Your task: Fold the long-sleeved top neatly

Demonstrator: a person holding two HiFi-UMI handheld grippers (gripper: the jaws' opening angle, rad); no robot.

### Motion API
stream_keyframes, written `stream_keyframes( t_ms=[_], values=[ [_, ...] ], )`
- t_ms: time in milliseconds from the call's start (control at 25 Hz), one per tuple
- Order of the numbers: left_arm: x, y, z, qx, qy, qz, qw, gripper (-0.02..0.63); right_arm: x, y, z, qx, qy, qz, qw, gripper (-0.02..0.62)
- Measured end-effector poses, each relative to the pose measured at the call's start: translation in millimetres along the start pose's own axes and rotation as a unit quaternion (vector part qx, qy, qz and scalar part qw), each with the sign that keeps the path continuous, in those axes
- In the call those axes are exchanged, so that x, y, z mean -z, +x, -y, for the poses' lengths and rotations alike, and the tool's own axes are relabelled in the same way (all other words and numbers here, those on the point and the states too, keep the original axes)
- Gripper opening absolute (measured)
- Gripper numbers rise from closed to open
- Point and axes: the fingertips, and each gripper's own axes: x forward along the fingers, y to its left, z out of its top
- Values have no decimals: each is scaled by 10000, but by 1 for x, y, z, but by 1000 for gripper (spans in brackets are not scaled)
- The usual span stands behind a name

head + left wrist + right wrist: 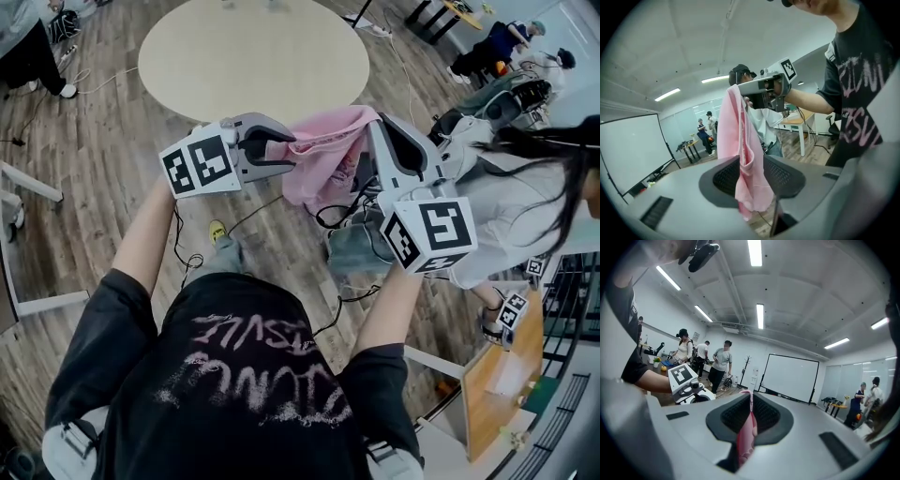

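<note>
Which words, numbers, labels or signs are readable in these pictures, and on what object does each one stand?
Black T-shirt: two rows of pale, distressed lettering, too broken and distorted to read with certainty.
Marker cubes: only black-and-white square patterns, no letters or numbers.
Pink top: no print in view.
Nothing else in the room is legible.

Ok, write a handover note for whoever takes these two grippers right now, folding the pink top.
Left gripper: jaws apart, the pink top hangs loosely between them, not pinched.
Right gripper: shut on an edge of the top.
The top hangs bunched in the air between both grippers, short of the round table.
Done: no fold yet.
Left: probably regrip with the left, spread it flat, fold sleeves and body.
</note>
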Motion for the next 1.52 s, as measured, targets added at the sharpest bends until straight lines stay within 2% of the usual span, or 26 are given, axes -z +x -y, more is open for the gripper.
stream_keyframes(
  t_ms=[120,240,320,400,560,720,880,1080,1320,1520],
  values=[
    [3,-7,-17,-357,-100,52,9993,195,1,2,1,23,51,-2,10000,21],
    [1,-4,-9,-178,-18,24,9998,187,1,5,2,49,102,1,9999,21],
    [7,5,-1,-76,83,-191,9998,138,1,7,3,67,135,5,9999,21],
    [16,8,1,-78,108,-388,9992,46,1,9,4,85,169,8,9998,21],
    [22,-12,5,156,55,-561,9983,41,6,11,5,110,242,-15,9996,21],
    [18,-44,-1,104,254,-926,9953,40,24,7,6,85,327,-138,9993,21],
    [3,-77,-19,-135,423,-1119,9927,38,29,6,0,-23,369,-222,9991,21],
    [-13,-114,-40,-574,886,-1598,9815,37,18,15,-17,-161,108,-219,9996,21],
    [-30,-136,-55,-1152,1115,-1639,9734,37,12,34,-16,-253,-11,-163,9995,23],
    [-30,-145,-88,-1484,1106,-1714,9677,37,8,53,-12,-327,-66,-106,9994,23]
  ],
)
